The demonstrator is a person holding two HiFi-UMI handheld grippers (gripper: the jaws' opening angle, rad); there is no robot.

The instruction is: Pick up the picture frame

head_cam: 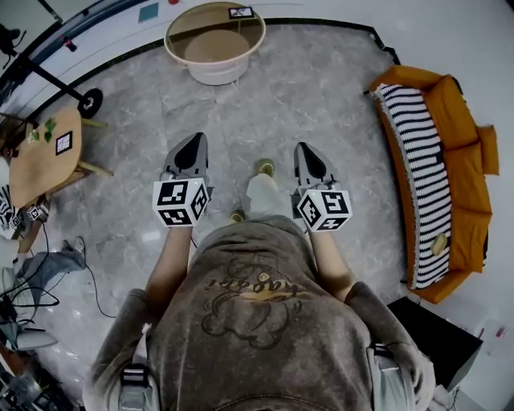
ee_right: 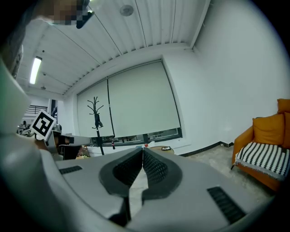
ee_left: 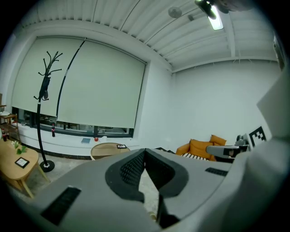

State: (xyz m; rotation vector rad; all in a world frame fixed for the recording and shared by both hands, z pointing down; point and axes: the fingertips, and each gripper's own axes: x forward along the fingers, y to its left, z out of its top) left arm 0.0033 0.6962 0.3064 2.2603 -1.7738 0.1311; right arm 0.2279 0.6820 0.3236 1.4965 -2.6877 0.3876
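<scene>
Person's hoodie (head_cam: pixel 257 321) nearest; left gripper (head_cam: pixel 194 140) and right gripper (head_cam: pixel 304 148) both clenched, empty; picture frame (head_cam: pixel 240 12) on round table (head_cam: pixel 197 22) well ahead; approach step; next: walk up, open jaws.

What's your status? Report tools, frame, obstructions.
Both shut and empty: left tool, right tool. The picture frame sits on the round table ahead, untouched. A second frame is on the wooden table, left. Nothing on the floor between.
</scene>
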